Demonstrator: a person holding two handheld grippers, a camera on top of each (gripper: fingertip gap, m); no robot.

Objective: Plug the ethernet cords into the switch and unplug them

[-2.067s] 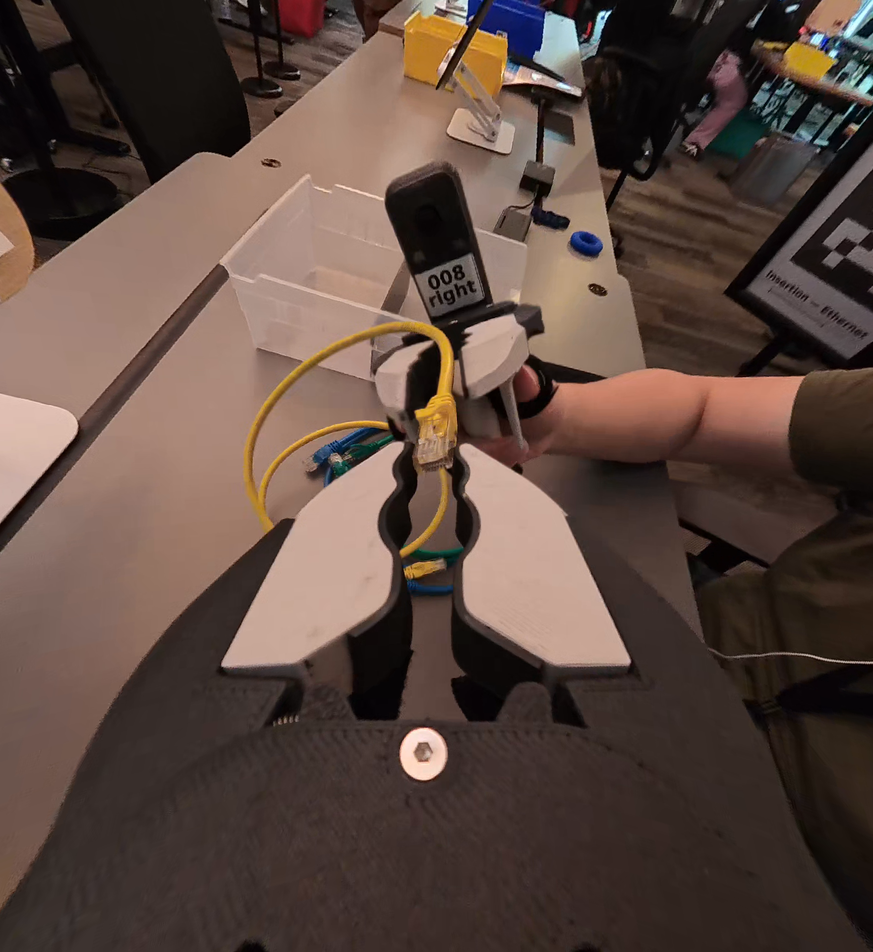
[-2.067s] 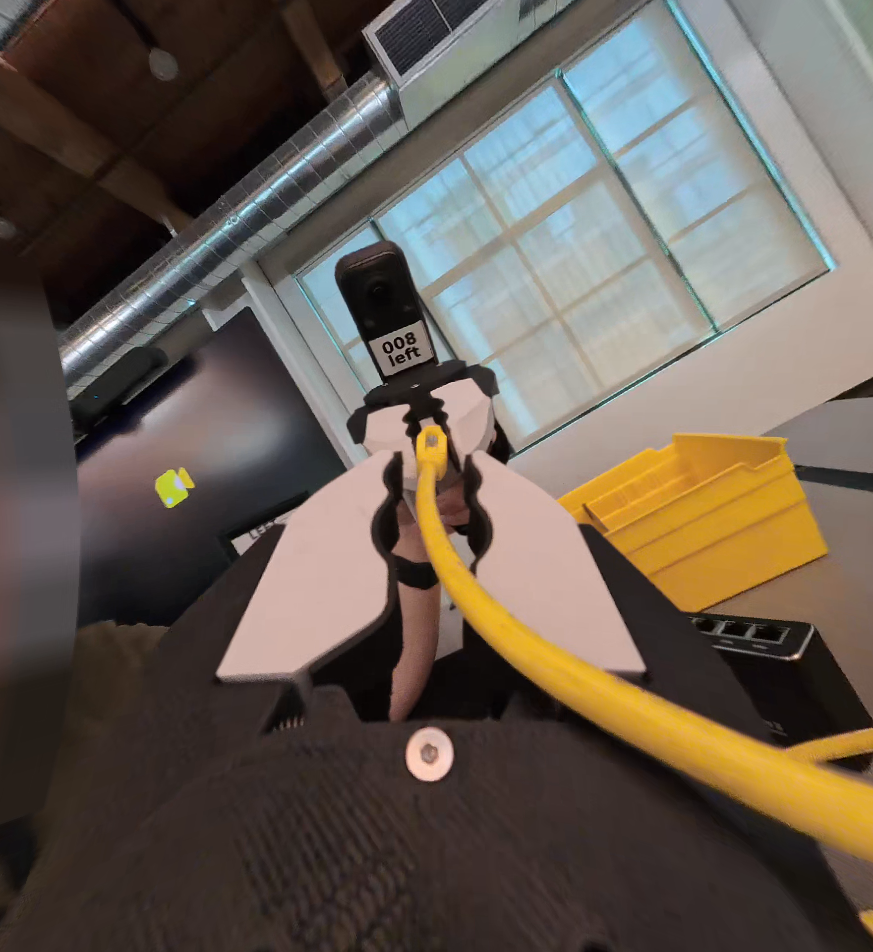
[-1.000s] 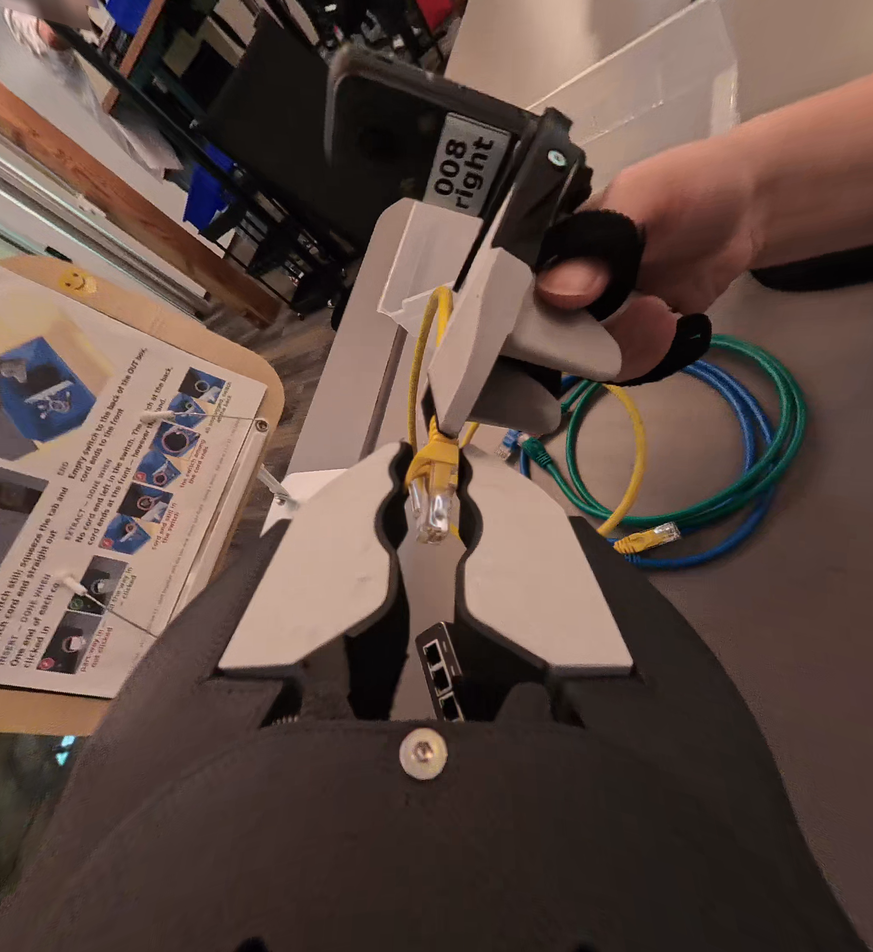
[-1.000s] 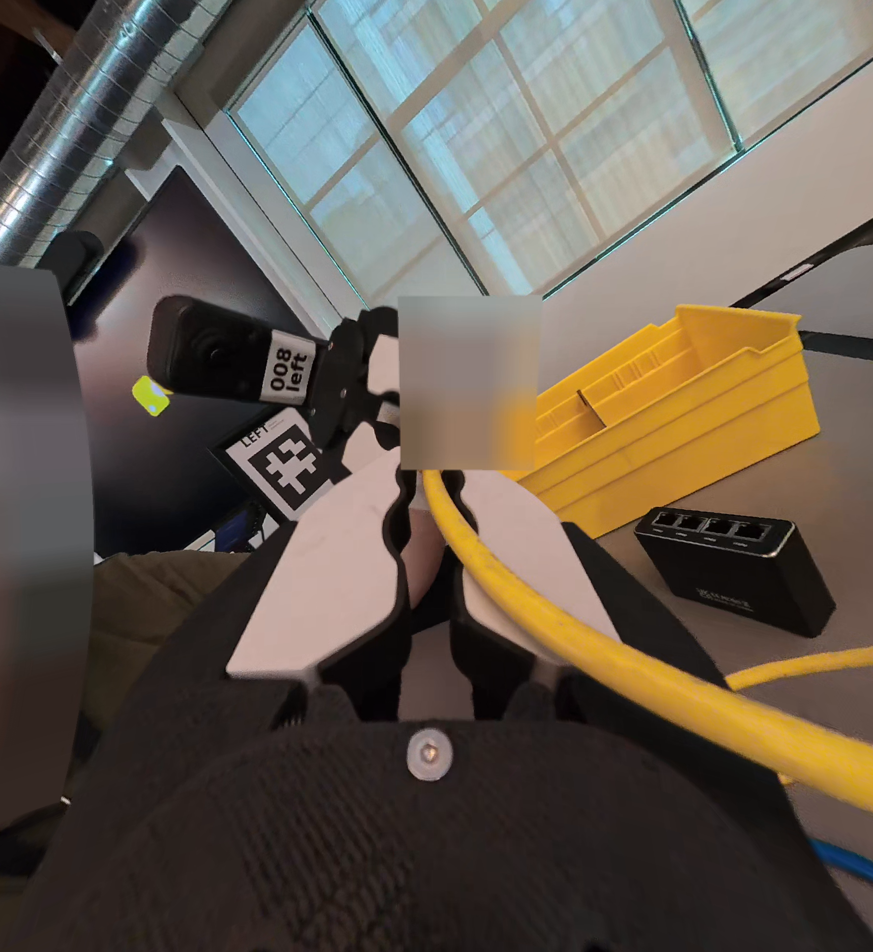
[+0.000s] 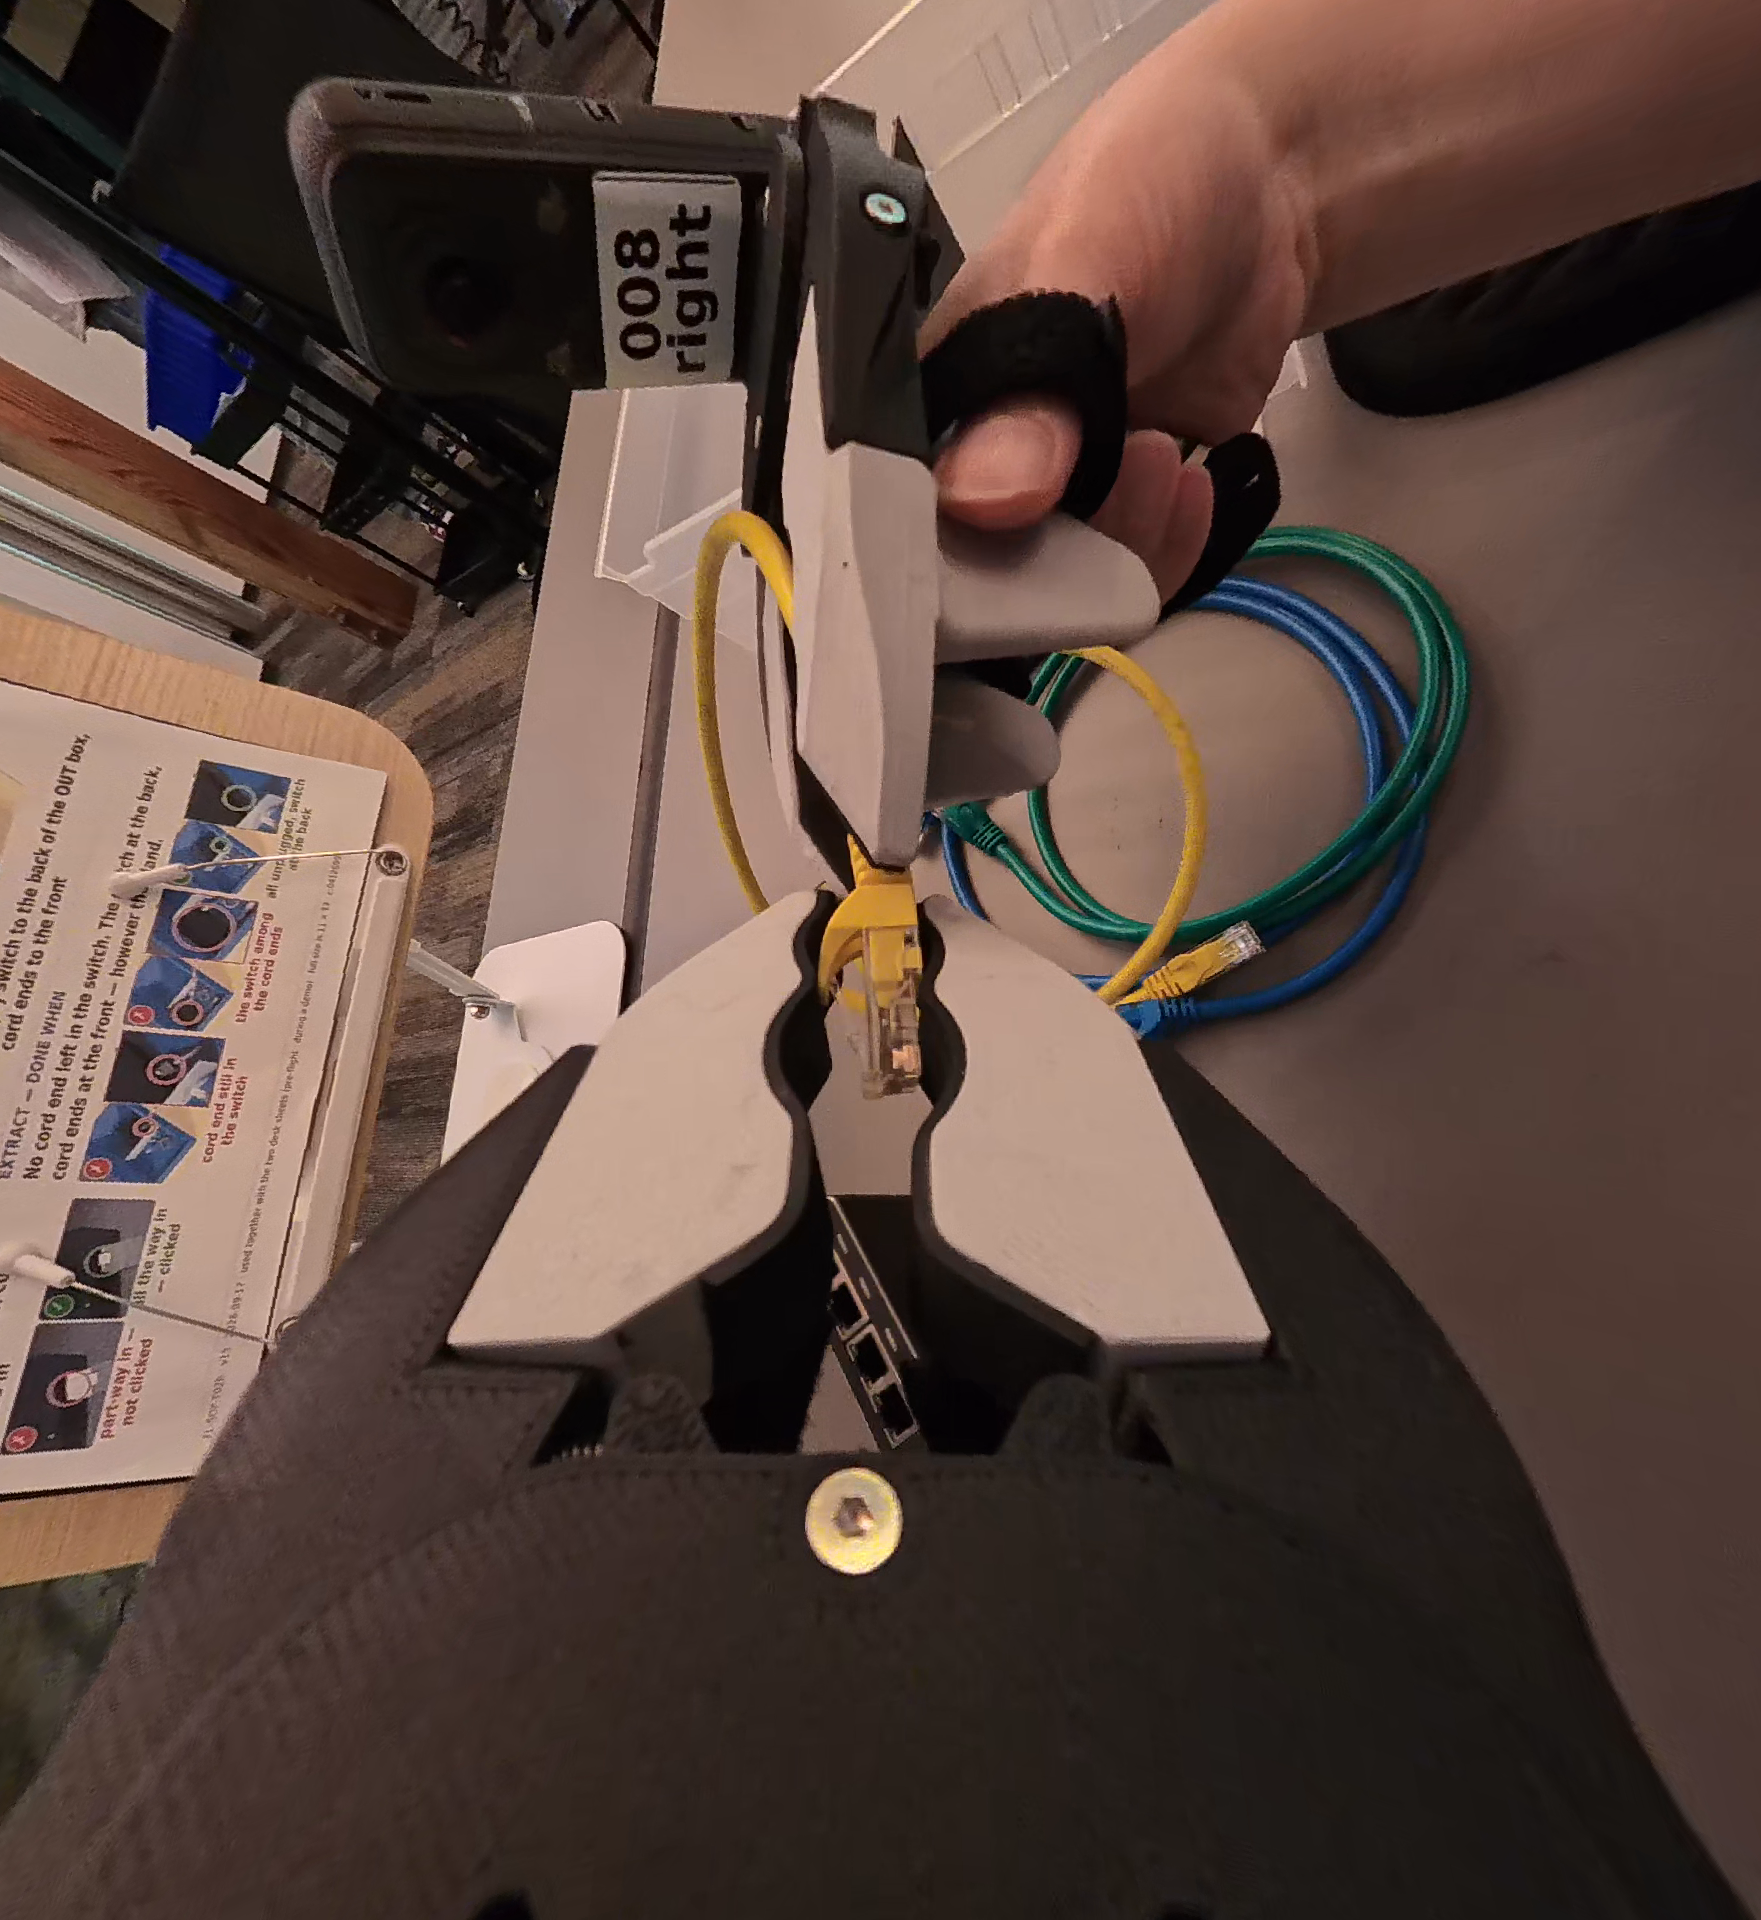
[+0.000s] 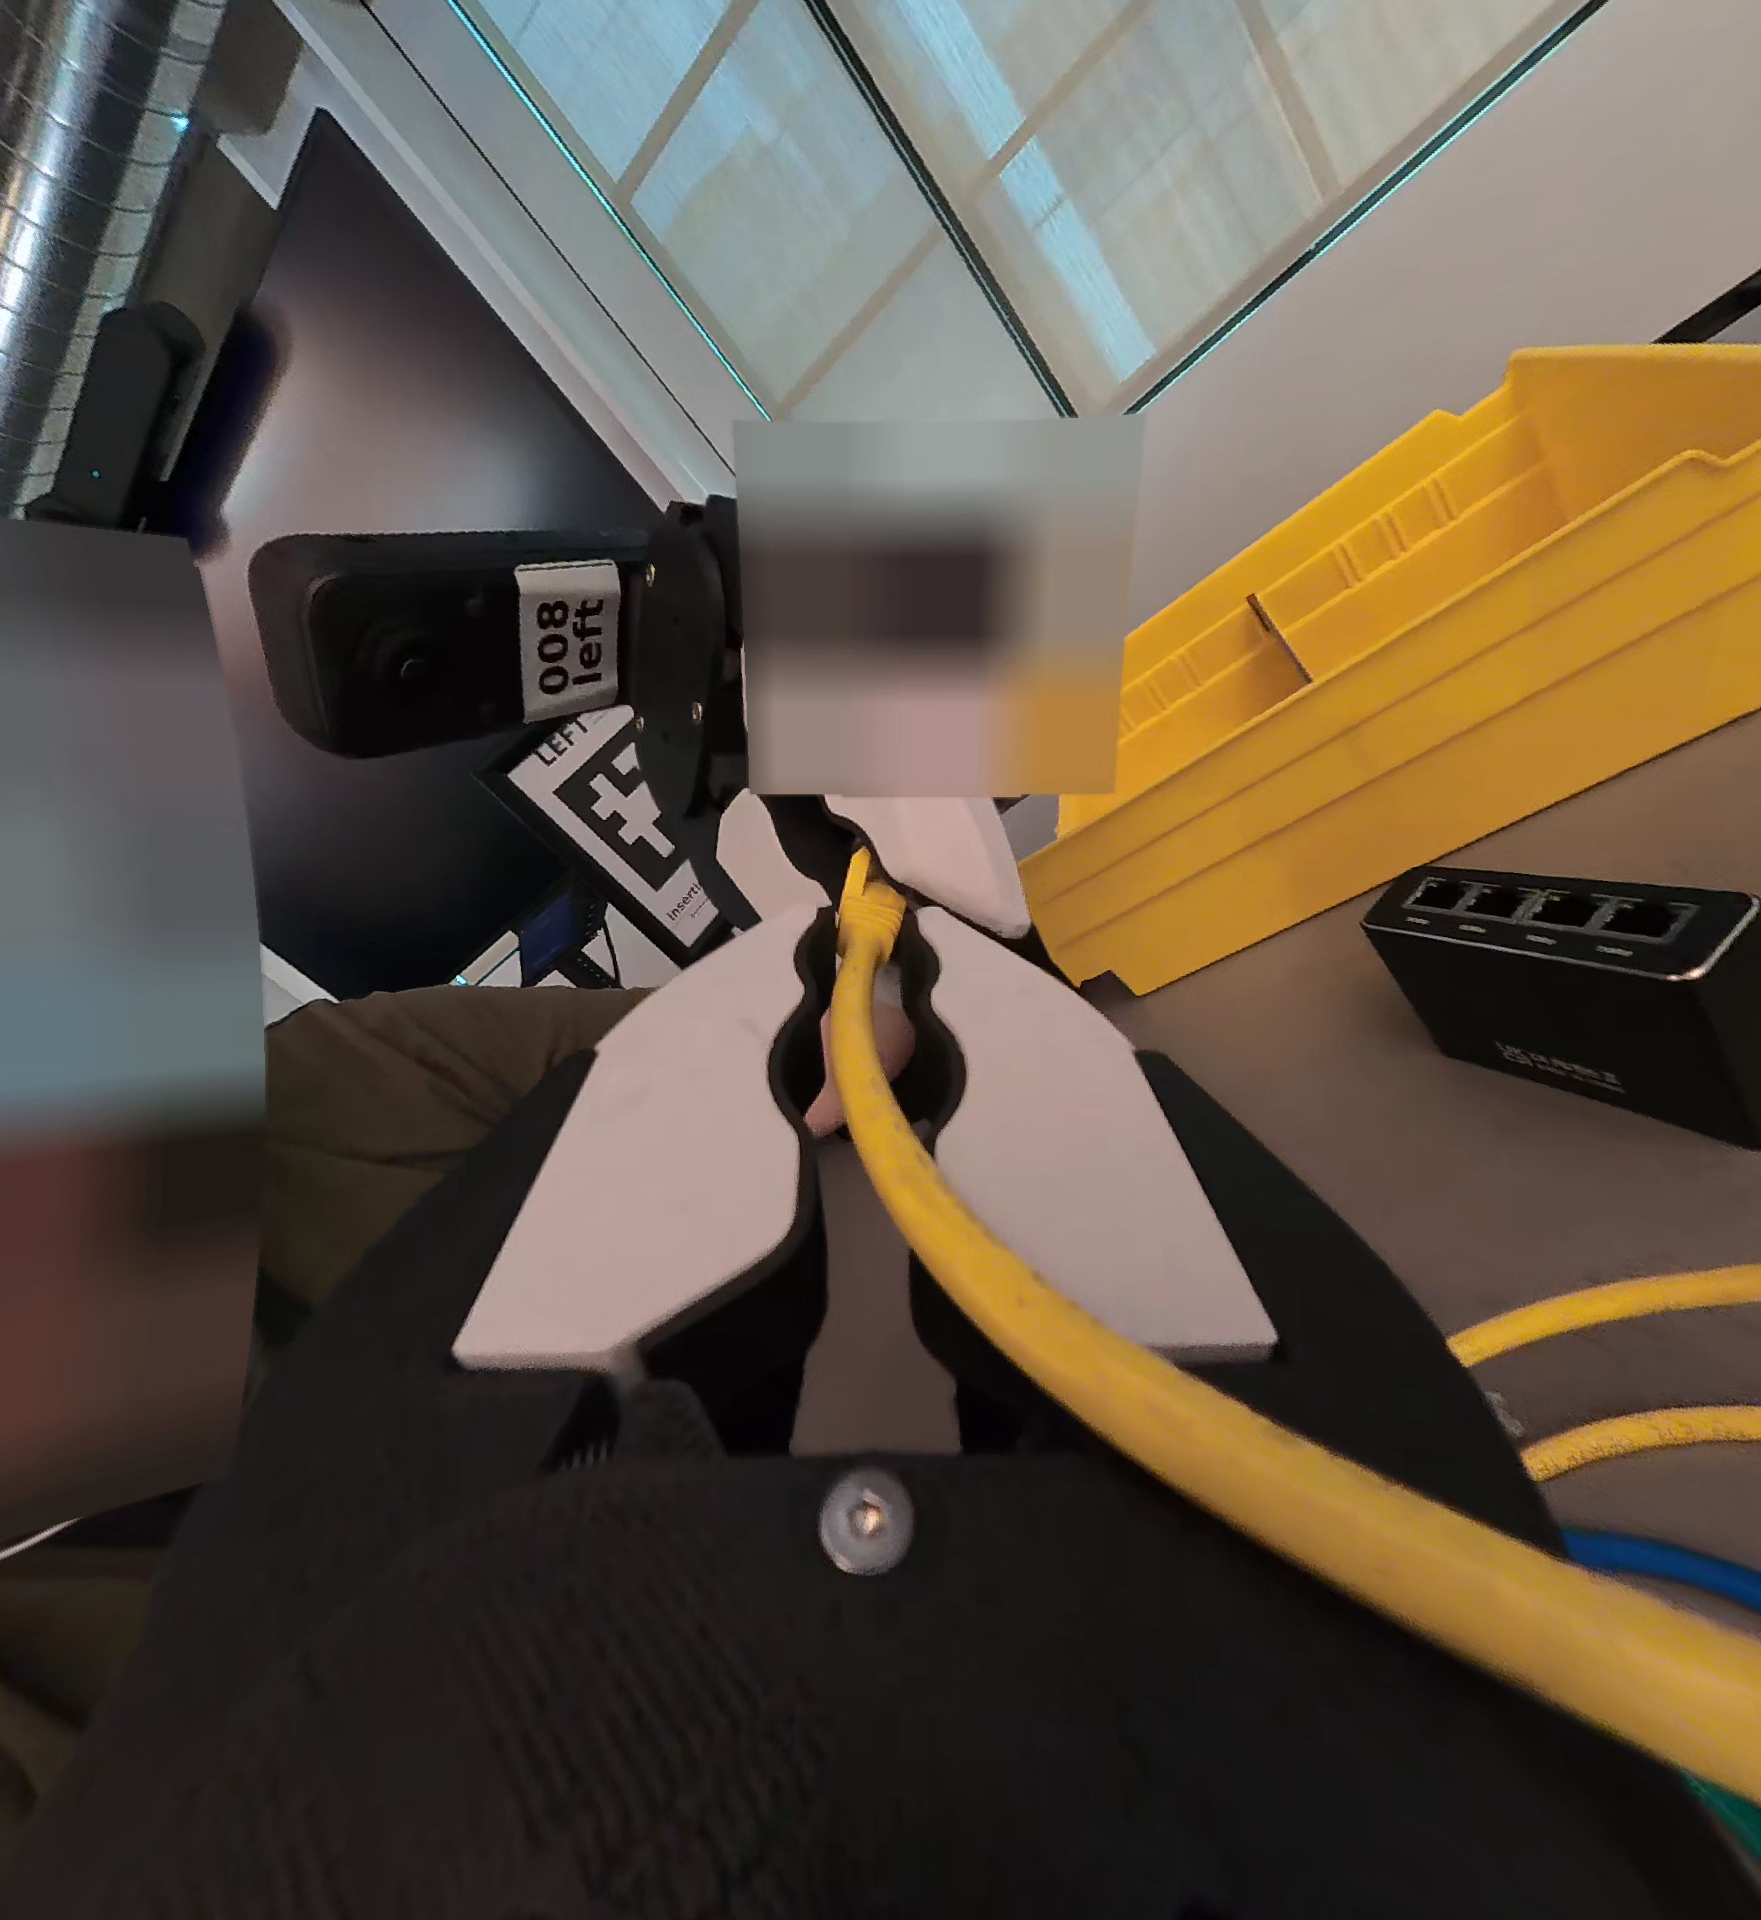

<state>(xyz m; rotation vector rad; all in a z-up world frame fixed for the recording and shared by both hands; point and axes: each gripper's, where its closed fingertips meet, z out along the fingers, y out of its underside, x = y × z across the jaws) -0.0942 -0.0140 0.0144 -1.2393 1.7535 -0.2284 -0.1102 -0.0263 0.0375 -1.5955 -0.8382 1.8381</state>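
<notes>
Looks like a mid-air handoff of the yellow ethernet cord (image 6: 969, 1226) is going on. The right gripper (image 6: 871, 935) is pinched tight on the cord just behind the yellow strain-relief boot (image 6: 871, 914), and the left gripper (image 5: 871, 940) has its tips narrowed around that same boot, with the clear plastic plug (image 5: 891, 1049) poking back between its fingers. Honestly can't tell if the left one is truly clamping or just cradling it.

The small black four-port switch (image 6: 1603, 997) sits on the grey desk (image 6: 1323, 1091) at about 3 o'clock in the right view, just in front of the yellow plastic bin (image 6: 1478, 665). In the left view it shows only as a sliver at 6 o'clock, under the fingers.

My advice for this step: get the left grip settled on the boot before the right lets go, or the plug will twist. Keep the latch tab clear of the pads. Then line it square to a port and push straight.

The coiled green cord (image 5: 1395, 727) and blue cord (image 5: 1375, 894) lie at 3 o'clock, unplugged.
</notes>
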